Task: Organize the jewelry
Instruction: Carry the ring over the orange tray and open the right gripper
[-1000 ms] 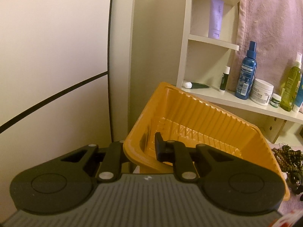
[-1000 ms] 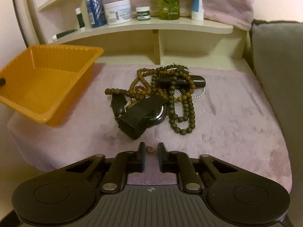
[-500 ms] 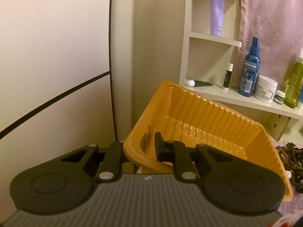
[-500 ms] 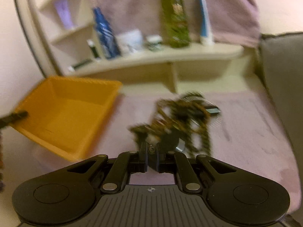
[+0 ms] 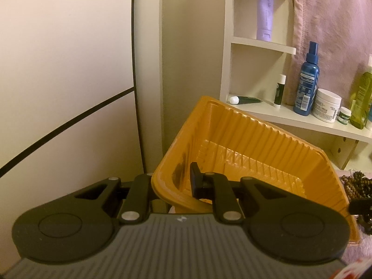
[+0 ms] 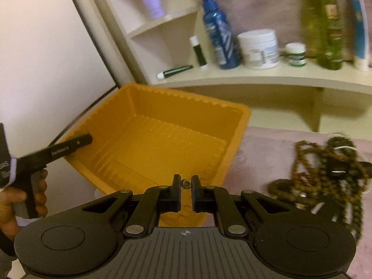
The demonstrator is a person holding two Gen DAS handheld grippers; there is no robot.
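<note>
L jaws clamp tray (image 5: 255,139), R pinch bead (image 6: 185,182)

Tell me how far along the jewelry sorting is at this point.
Barely started: the orange tray looks empty. In hand: the left claw is clamped on the tray's rim, holding it tilted, and the right claw pinches a small bead-like piece over the tray's near edge. Left: the tangle of brown bead strands and dark items on the pink cloth.
</note>
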